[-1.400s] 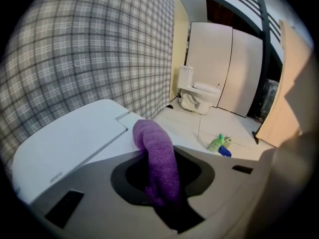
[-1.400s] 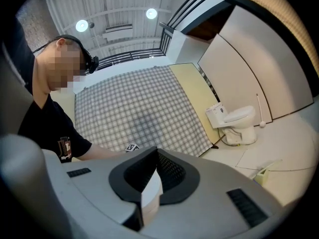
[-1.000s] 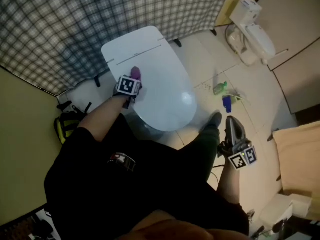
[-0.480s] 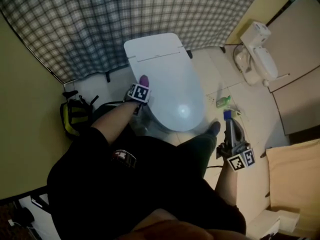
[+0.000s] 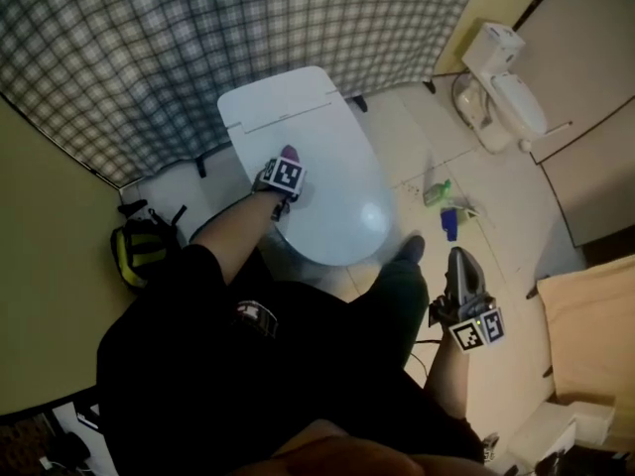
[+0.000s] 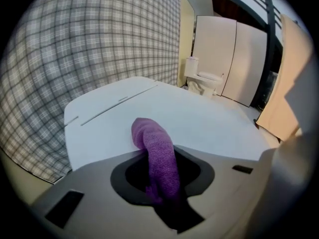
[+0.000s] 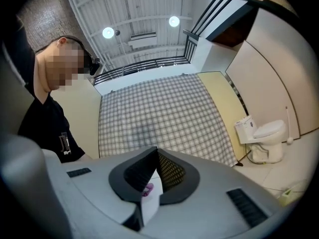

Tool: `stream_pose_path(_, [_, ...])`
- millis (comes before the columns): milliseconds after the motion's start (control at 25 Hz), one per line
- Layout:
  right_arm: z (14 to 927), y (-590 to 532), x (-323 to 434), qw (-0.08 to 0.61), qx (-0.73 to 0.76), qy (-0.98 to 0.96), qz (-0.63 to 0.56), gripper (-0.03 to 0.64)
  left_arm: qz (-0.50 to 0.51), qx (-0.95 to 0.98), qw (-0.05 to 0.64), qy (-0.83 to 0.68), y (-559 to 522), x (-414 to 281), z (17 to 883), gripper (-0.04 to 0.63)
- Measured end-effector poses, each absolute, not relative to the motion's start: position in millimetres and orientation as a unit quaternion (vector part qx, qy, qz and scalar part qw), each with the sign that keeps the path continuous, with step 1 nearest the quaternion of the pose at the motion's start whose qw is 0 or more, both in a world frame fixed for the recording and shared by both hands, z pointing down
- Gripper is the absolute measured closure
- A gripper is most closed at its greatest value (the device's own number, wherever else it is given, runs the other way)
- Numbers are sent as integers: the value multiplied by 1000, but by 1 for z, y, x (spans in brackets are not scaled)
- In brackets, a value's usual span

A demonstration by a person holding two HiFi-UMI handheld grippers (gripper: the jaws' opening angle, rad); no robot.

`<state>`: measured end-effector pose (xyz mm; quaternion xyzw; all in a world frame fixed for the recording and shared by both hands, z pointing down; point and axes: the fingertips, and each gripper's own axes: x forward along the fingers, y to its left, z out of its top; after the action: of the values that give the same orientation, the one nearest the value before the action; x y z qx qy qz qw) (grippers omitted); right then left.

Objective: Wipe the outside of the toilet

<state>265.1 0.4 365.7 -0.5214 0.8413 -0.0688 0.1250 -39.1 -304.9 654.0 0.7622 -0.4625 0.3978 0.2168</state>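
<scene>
Left gripper [image 5: 285, 169] is clenched on a rolled purple cloth [image 6: 155, 153], which juts forward out of the jaws and bears on the closed lid of the toilet [image 5: 332, 201], on the lid's left half towards the hinge line. The toilet stands on the pale tiled floor [image 5: 402, 117] with its back to a checked curtain [image 5: 149, 58]. The lid surface appears plain white, and whether it is wet or soiled cannot be told. Right gripper [image 5: 459, 262] hangs beside the person's right leg, well apart from the toilet, its jaw tips brought together and carrying nothing. Assessment: the wipe of the lid top is in hand, and the rim, flanks and base are judged yet to be covered. The cloth meets the lid mainly at its bunched end, so the next move calls for downward pressure and a lower gripper angle to lay more fabric flat. The stroke should then run to the front edge and over it, down the outer bowl. A green bottle [image 5: 437, 190] and a blue item [image 5: 449, 224] lie on the floor near the bowl's right side, a yellow and black bag [image 5: 142, 249] sits at its left, and a second toilet [image 5: 501, 67] stands well apart.
</scene>
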Motion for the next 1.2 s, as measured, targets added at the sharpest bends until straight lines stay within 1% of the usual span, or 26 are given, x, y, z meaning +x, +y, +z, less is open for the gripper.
stream_pose_path(320, [406, 34, 370, 137, -591, 789, -102, 614, 395, 777, 184, -454, -389, 88, 646, 505])
stream_pose_path(640, [445, 44, 442, 138, -621, 760, -136, 614, 383, 779, 155, -472, -443, 162, 637, 506])
stream_pose_path(800, [454, 37, 449, 140, -620, 759, -141, 614, 383, 780, 148, -471, -450, 168, 634, 506])
stream_pose_path(960, [439, 29, 430, 138, -608, 771, -131, 614, 402, 780, 139, -458, -434, 151, 633, 505])
stream_pose_path(1080, [420, 27, 406, 137, -597, 782, -117, 614, 408, 781, 150, -448, -394, 125, 631, 506])
stream_pose_path(1200, [401, 18, 369, 135, -578, 799, -99, 614, 419, 786, 165, -423, -339, 81, 637, 506])
